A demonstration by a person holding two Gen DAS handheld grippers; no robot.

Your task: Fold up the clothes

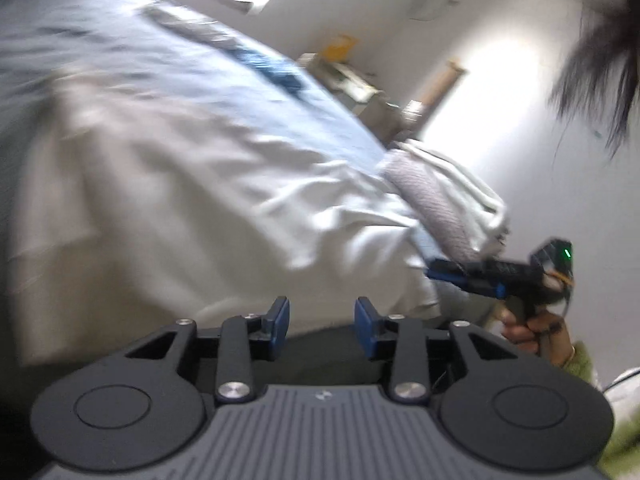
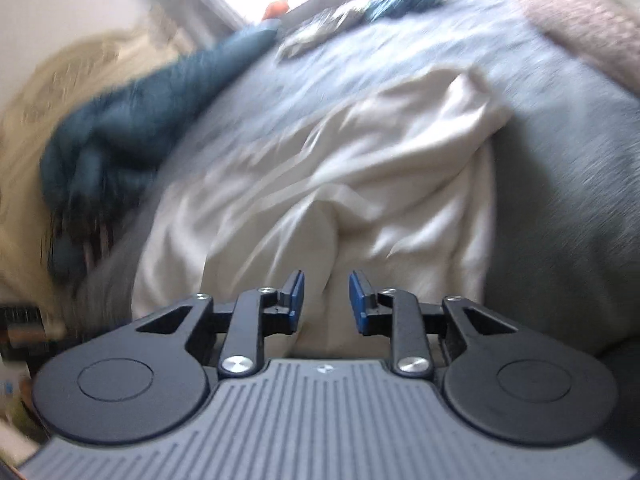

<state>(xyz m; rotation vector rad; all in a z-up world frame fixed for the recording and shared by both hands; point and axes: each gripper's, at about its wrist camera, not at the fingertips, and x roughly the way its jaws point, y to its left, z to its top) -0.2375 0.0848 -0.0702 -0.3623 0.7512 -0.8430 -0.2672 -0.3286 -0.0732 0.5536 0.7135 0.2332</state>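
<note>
The bed [image 2: 560, 168] has a light blue cover, and a white cloth [image 2: 360, 184] lies crumpled on it just ahead of the right tool [image 2: 326, 300]. It is not folded flat. Both the right tool and the left tool [image 1: 322, 326] are spread apart and hold nothing.

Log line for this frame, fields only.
left tool: open, empty | right tool: open, empty | white garment: rumpled on bed, unfolded | image: motion-blurred
</note>
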